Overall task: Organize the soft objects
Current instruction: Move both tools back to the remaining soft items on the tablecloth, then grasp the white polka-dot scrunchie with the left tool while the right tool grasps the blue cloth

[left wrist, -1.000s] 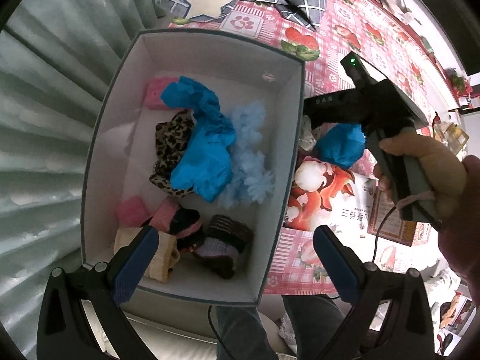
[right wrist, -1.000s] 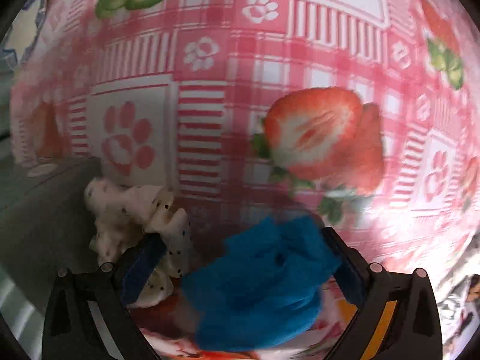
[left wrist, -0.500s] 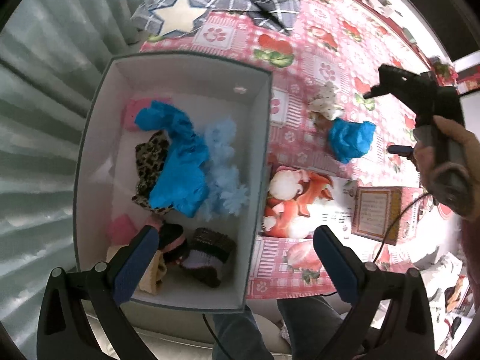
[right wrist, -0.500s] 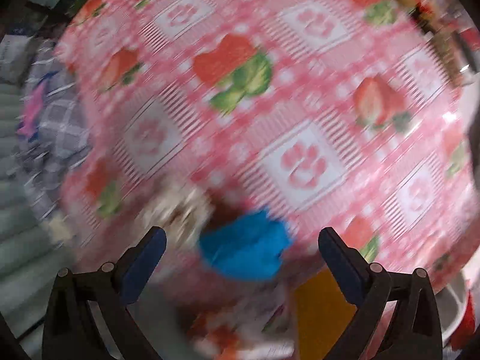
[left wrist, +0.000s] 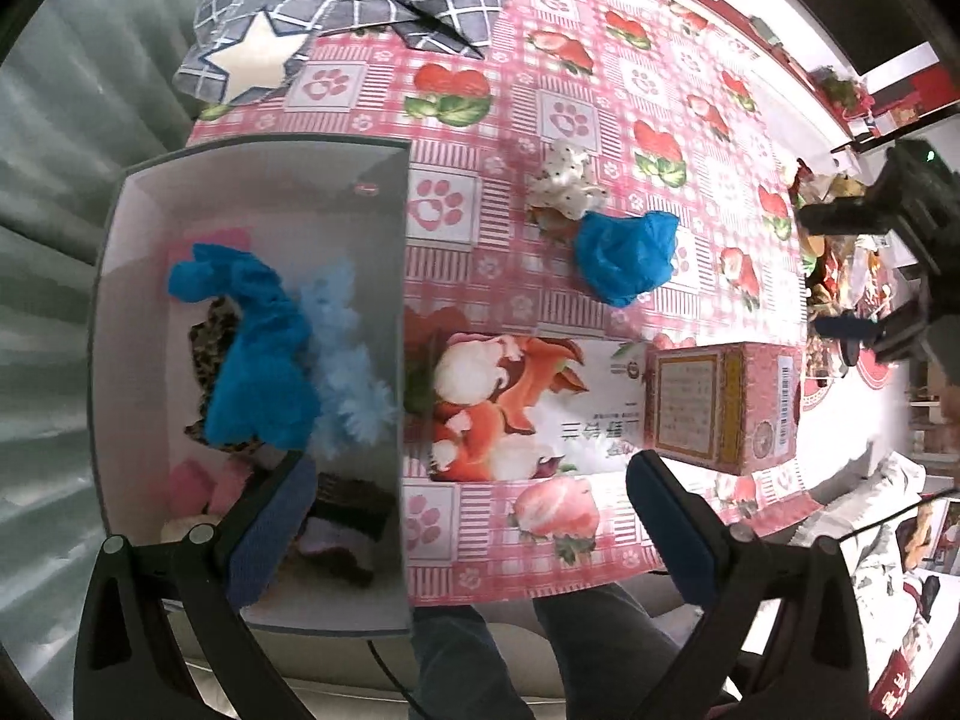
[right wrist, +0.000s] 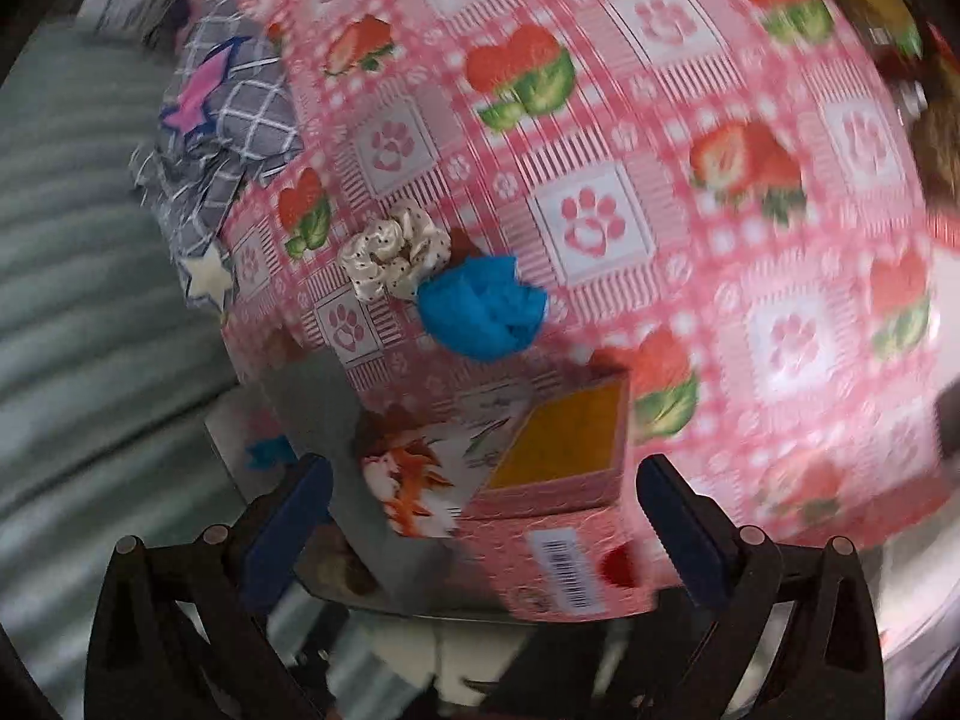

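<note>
A white open box (left wrist: pixel 384 276) on the left holds several soft items: a blue cloth (left wrist: pixel 258 360), a light blue fluffy piece (left wrist: pixel 348 372), a leopard scrunchie, pink and dark pieces. On the pink tablecloth a crumpled blue cloth (left wrist: pixel 627 252) (right wrist: pixel 480 315) lies beside a cream dotted scrunchie (left wrist: pixel 567 186) (right wrist: pixel 393 255). My left gripper (left wrist: pixel 468 516) hangs open over the box's near right edge, holding nothing. My right gripper (right wrist: pixel 480 516) is open and empty, high above the table; from the left wrist it appears at the far right (left wrist: pixel 882 276).
A pink carton (left wrist: pixel 726 408) (right wrist: pixel 558 498) stands on a flat package with a fox picture (left wrist: pixel 510 402). A grey checked cloth with stars (left wrist: pixel 360 6) lies at the table's far end. A person's legs (left wrist: pixel 540 642) are at the near edge.
My right gripper has let go of the blue cloth and pulled back up and to the right. The cloth stays on the tablecloth by the scrunchie. The left gripper has risen and shifted right.
</note>
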Action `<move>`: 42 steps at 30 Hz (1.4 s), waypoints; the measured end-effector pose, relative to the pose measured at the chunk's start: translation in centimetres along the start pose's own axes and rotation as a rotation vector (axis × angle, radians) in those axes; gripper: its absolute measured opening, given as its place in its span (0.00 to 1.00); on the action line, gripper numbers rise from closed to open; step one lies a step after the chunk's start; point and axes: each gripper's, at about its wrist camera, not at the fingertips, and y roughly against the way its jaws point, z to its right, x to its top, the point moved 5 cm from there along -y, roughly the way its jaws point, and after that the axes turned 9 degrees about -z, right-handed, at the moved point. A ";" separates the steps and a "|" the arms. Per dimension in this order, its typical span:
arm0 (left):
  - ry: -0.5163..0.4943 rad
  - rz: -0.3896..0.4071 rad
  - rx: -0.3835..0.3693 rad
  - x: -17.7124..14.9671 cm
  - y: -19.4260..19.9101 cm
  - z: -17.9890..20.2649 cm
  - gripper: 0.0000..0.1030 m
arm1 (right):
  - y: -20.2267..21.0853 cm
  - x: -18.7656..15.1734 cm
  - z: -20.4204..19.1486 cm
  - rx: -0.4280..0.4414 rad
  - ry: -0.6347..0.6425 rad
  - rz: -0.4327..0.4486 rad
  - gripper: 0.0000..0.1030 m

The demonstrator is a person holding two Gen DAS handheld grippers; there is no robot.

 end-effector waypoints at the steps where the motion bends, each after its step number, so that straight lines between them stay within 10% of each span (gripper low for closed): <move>1: 0.000 -0.004 0.000 0.2 -0.2 0.3 1.00 | 0.1 0.5 0.0 -0.008 0.035 -0.011 0.99; 16: 0.108 -0.031 0.068 5.3 -2.0 2.1 1.00 | -15.4 9.5 -4.1 -0.278 0.488 -0.358 0.98; 18: 0.108 -0.031 0.081 6.8 -2.5 2.6 1.00 | -15.9 9.3 -4.1 -0.322 0.548 -0.364 0.53; 20: 0.104 -0.028 0.093 8.1 -3.1 3.1 1.00 | -16.2 8.8 -3.5 -0.361 0.582 -0.372 0.38; 34: -0.001 -0.093 0.164 19.0 -12.8 9.0 1.00 | -6.3 12.6 11.4 -0.277 0.273 -0.014 0.43; 42: 0.015 -0.138 0.180 20.1 -17.2 8.9 1.00 | -7.9 12.1 10.2 -0.324 0.317 0.086 0.56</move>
